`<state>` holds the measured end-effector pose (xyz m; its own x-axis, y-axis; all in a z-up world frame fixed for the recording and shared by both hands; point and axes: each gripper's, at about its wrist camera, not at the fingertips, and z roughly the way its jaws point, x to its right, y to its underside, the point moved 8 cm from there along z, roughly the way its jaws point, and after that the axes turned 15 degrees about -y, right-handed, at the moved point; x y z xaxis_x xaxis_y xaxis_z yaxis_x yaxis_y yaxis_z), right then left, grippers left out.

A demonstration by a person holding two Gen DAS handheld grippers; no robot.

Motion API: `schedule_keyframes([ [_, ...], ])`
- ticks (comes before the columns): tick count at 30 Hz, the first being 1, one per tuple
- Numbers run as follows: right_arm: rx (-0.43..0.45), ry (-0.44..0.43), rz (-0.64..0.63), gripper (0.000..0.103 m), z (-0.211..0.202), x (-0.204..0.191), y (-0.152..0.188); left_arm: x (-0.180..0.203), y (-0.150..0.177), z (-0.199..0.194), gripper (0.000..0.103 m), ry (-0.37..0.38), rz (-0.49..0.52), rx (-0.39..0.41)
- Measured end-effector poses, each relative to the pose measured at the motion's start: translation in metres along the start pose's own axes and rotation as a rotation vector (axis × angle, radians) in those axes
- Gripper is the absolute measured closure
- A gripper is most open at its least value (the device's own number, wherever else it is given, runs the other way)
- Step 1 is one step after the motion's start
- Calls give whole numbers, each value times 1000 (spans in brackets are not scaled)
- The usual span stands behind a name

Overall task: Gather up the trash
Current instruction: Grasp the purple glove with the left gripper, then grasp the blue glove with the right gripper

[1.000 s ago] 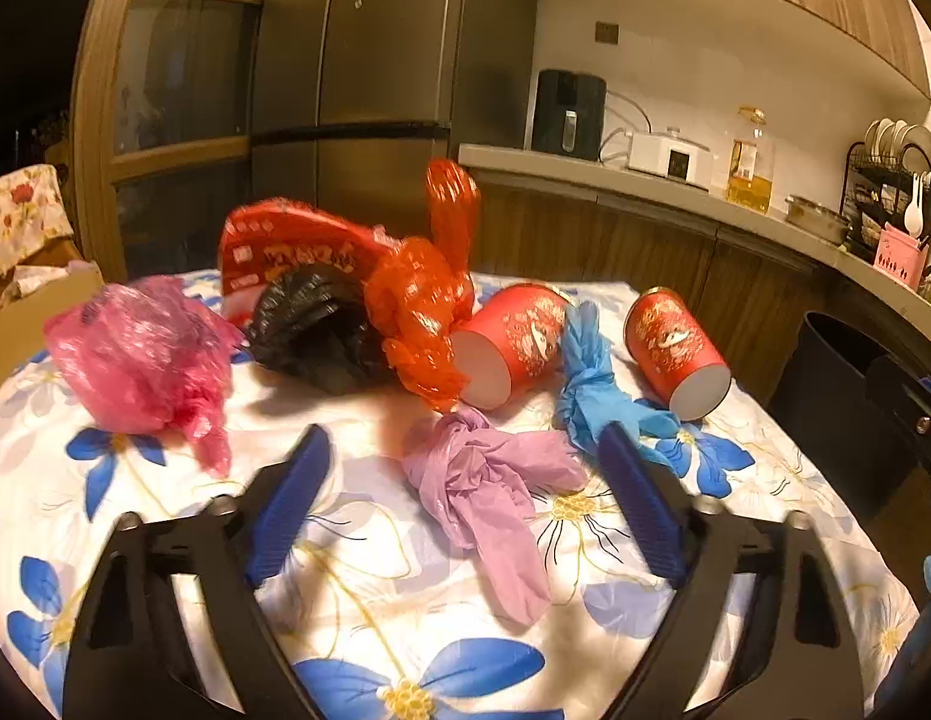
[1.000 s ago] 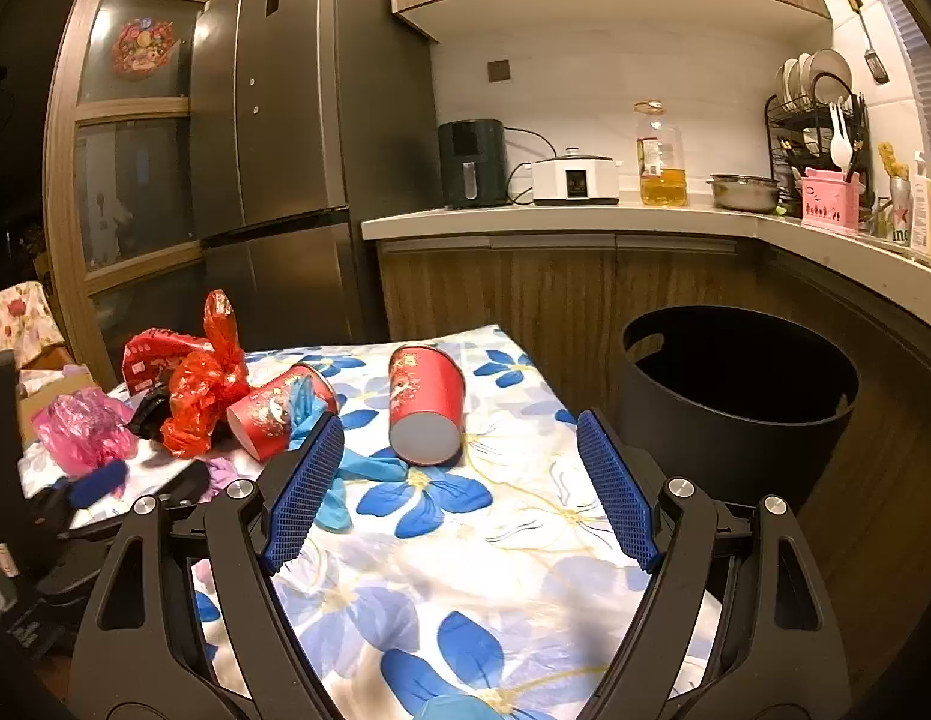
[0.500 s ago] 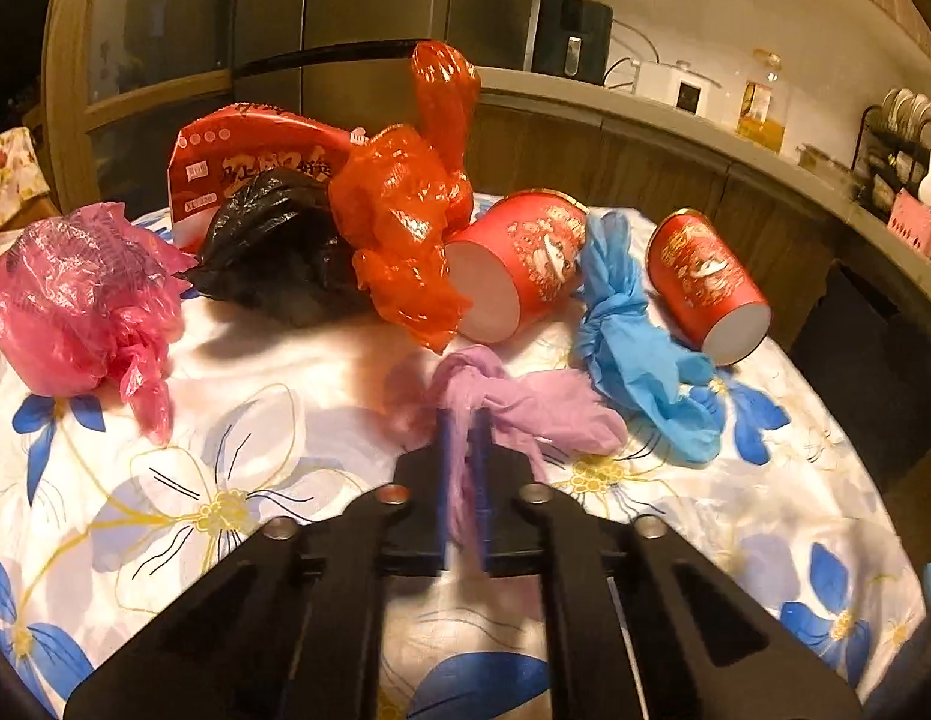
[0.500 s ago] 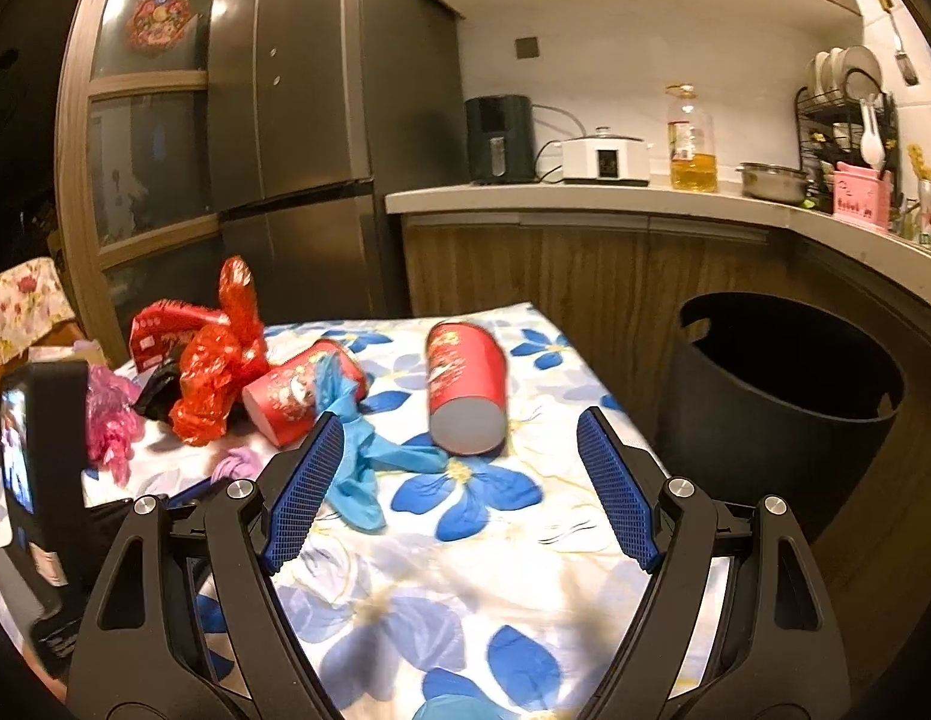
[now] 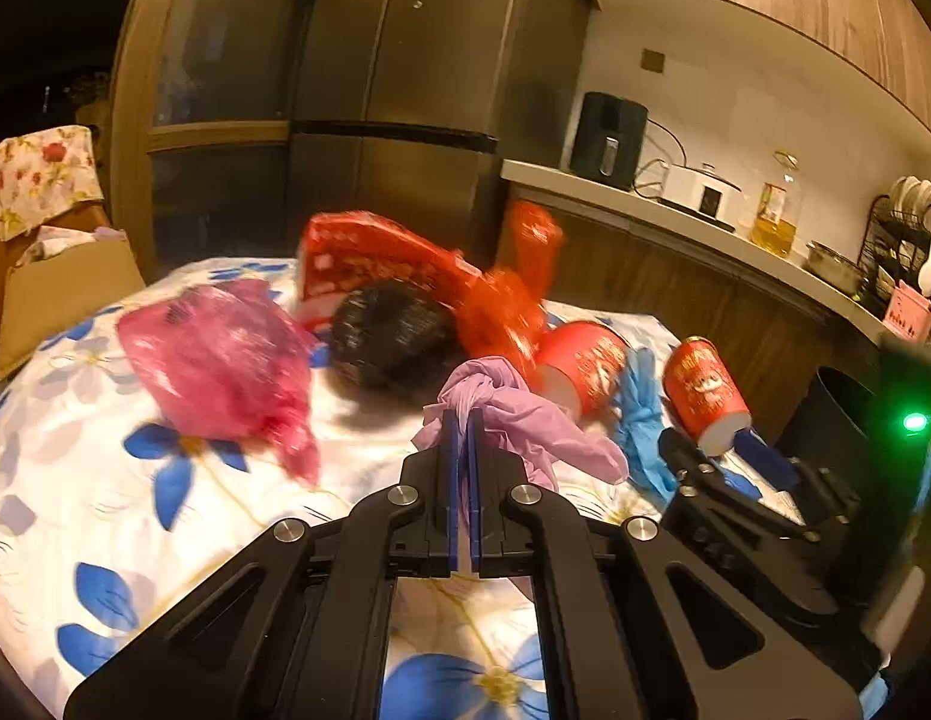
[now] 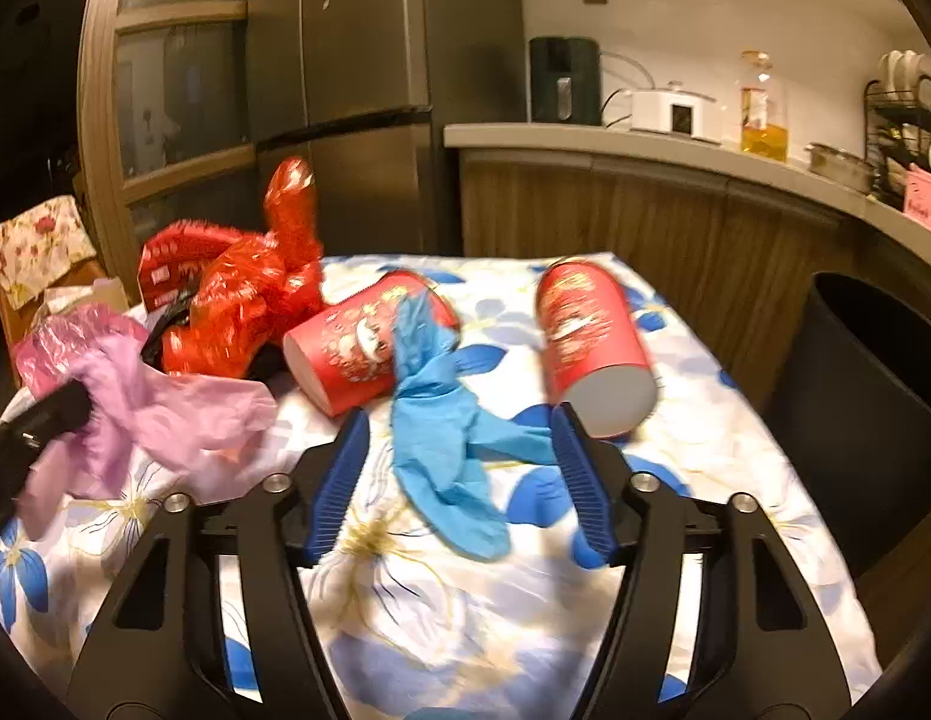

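Note:
My left gripper [image 5: 463, 420] is shut on a purple glove [image 5: 525, 414] and holds it lifted above the flowered tablecloth [image 5: 165, 516]; the glove also shows in the right wrist view [image 6: 165, 408]. My right gripper [image 6: 459, 438] is open, its fingers on either side of a blue glove [image 6: 447, 420] that lies flat on the table. Two red paper cups lie on their sides, one [image 6: 357, 348] left of the blue glove and one [image 6: 591, 342] right of it. An orange-red bag [image 6: 255, 294], a black bag [image 5: 393, 336] and a pink bag [image 5: 219, 360] lie further back.
A black trash bin [image 6: 861, 396] stands at the table's right side. A red snack packet [image 5: 369, 258] lies behind the bags. A cardboard box [image 5: 57, 294] sits beyond the left edge. A counter with appliances [image 6: 669, 114] and a fridge [image 6: 357, 72] stand behind.
My left gripper closed on the purple glove and raised it off the table. My right gripper moved forward and down until its open fingers flank the blue glove.

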<state>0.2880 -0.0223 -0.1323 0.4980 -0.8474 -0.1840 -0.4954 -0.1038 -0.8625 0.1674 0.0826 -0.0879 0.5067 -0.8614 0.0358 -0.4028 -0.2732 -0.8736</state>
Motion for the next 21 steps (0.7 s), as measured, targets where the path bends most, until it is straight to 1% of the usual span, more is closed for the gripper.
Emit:
schedule_keyframes([
  [1, -20, 3, -2, 47, 6, -2, 3, -1, -1, 0, 101, -2, -2, 1],
  [5, -88, 0, 14, 62, 24, 2, 12, -4, 1, 1, 101, -5, -2, -1],
  [6, -102, -3, 24, 68, 27, 2, 15, -5, 2, 2, 101, -4, -2, -5],
  [8, -127, -14, 45, 78, 32, 5, 19, -6, 2, 1, 101, 0, -5, -8],
  [9, -131, -21, 49, 84, 33, 5, 21, -6, 2, 0, 101, 1, -5, -8],
  [10, -132, -27, 49, 87, 33, 5, 21, -6, 2, -1, 101, 1, -3, -6],
  [11, -127, -36, 47, 95, 32, 4, 21, -6, 2, -2, 101, 1, -2, -5],
  [12, -123, -47, 46, 99, 31, 3, 20, -5, 1, -2, 101, 3, 0, -4],
  [16, -67, -64, 58, 101, 11, 3, 13, -2, 0, -8, 101, 10, 8, 2],
  [21, -10, -68, 29, 102, -22, 0, 5, 5, -2, -21, 101, 30, 18, 18],
])
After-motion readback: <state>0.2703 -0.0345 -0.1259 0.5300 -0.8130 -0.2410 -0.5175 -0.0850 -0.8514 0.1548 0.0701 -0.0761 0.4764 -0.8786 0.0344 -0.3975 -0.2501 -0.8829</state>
